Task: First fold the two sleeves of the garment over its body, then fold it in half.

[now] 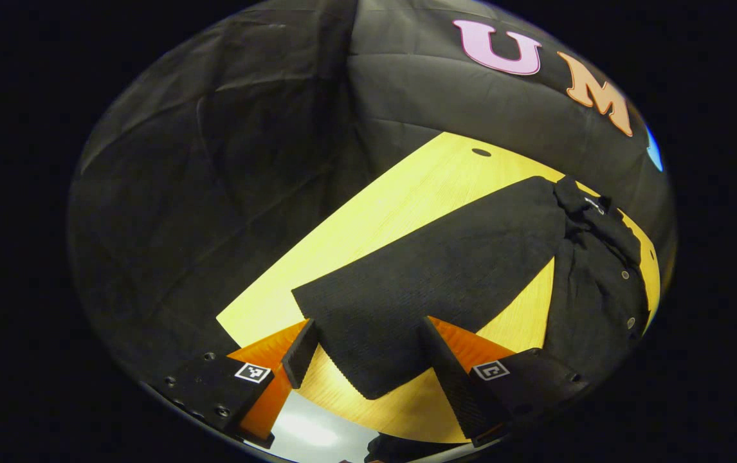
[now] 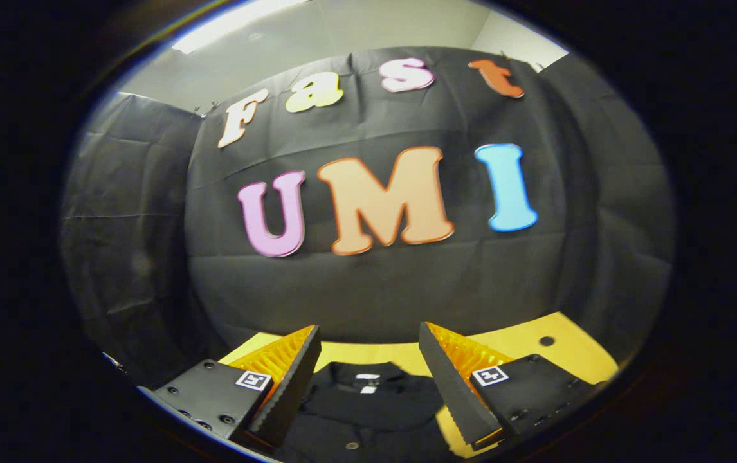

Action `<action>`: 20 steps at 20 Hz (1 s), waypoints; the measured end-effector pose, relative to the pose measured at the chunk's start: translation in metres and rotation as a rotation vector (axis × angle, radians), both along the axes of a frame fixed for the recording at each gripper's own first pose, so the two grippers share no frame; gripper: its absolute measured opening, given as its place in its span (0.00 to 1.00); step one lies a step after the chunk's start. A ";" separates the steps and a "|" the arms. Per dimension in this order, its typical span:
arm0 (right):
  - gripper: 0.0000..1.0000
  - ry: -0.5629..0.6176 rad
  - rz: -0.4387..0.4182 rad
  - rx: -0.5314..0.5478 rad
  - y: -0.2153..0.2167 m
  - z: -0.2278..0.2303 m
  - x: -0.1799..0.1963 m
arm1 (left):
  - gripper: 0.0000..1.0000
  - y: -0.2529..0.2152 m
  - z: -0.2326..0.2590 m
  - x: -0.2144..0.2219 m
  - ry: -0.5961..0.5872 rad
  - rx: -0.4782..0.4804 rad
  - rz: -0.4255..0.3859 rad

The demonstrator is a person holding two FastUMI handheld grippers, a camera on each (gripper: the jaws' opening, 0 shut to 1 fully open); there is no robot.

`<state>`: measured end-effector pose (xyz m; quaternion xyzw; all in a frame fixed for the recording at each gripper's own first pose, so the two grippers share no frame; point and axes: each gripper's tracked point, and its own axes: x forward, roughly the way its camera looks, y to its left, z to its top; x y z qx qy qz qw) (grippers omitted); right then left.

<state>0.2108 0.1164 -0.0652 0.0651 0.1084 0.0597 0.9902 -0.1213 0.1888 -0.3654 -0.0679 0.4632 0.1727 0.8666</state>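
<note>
Shirt (image 1: 458,283) flat on surface (image 1: 375,212), sleeve outstretched.
Left hand-held gripper (image 1: 368,350) open astride sleeve cuff, seemingly above it; right hand-held gripper (image 2: 368,370) open over collar (image 2: 368,379).

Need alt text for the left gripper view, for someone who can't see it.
The open left claw straddles the end of a black garment's sleeve, spread flat on a yellow table. The garment's buttoned body lies rumpled at right.

A creased black cloth wall (image 2: 375,283) is hung straight ahead of the right tongs, with a pale plain wall (image 2: 368,29) and a bright strip of light (image 2: 240,22) seen above it. A flat yellow wooden table (image 1: 368,218) with a small round hole (image 1: 481,152) is spread ahead of the left tongs.
</note>
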 end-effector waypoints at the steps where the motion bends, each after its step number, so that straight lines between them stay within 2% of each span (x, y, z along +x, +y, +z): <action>1: 0.94 -0.004 -0.029 0.013 -0.012 0.005 -0.005 | 0.98 0.000 -0.004 -0.005 0.023 -0.002 0.006; 4: 0.94 -0.031 -0.112 0.021 -0.046 0.015 -0.013 | 0.97 0.000 -0.006 -0.006 0.029 0.001 -0.003; 5: 0.97 -0.033 -0.136 0.015 -0.054 0.016 -0.016 | 0.97 0.001 -0.004 -0.005 0.016 0.009 -0.008; 6: 0.93 -0.035 -0.154 0.011 -0.059 0.017 -0.020 | 0.98 0.001 -0.006 -0.005 0.021 0.008 -0.014; 7: 1.00 -0.035 -0.165 0.008 -0.063 0.017 -0.023 | 0.97 0.000 -0.004 -0.005 0.012 0.007 -0.017; 8: 0.94 -0.038 -0.179 0.004 -0.066 0.017 -0.025 | 0.98 -0.002 -0.004 -0.003 0.013 -0.005 -0.022; 10: 1.00 -0.030 -0.201 0.005 -0.070 0.014 -0.027 | 0.94 -0.005 -0.005 -0.002 0.017 -0.014 -0.047; 11: 0.94 -0.021 -0.201 0.012 -0.068 0.013 -0.029 | 0.89 -0.008 -0.006 0.000 0.021 -0.017 -0.063; 13: 0.94 0.002 -0.197 0.023 -0.064 0.008 -0.032 | 0.75 -0.015 -0.005 0.003 0.025 -0.027 -0.084; 14: 0.97 0.016 -0.195 0.022 -0.061 0.003 -0.032 | 0.67 -0.016 -0.005 0.006 0.024 -0.027 -0.089; 15: 0.93 0.025 -0.198 0.019 -0.061 -0.003 -0.035 | 0.53 -0.017 -0.006 0.006 0.022 -0.031 -0.094; 16: 0.97 0.034 -0.204 0.012 -0.061 -0.006 -0.034 | 0.47 -0.017 -0.005 0.007 0.017 -0.031 -0.098; 17: 0.97 0.041 -0.217 -0.006 -0.063 -0.010 -0.035 | 0.30 -0.021 -0.005 0.008 0.013 -0.035 -0.101; 18: 0.93 0.046 -0.229 -0.028 -0.066 -0.015 -0.040 | 0.24 -0.023 -0.006 0.011 0.012 -0.033 -0.099; 19: 0.96 0.052 -0.237 -0.048 -0.067 -0.019 -0.047 | 0.11 -0.024 -0.006 0.009 0.017 -0.033 -0.105; 20: 1.00 0.056 -0.241 -0.063 -0.069 -0.023 -0.060 | 0.10 -0.023 -0.006 0.010 0.024 -0.030 -0.114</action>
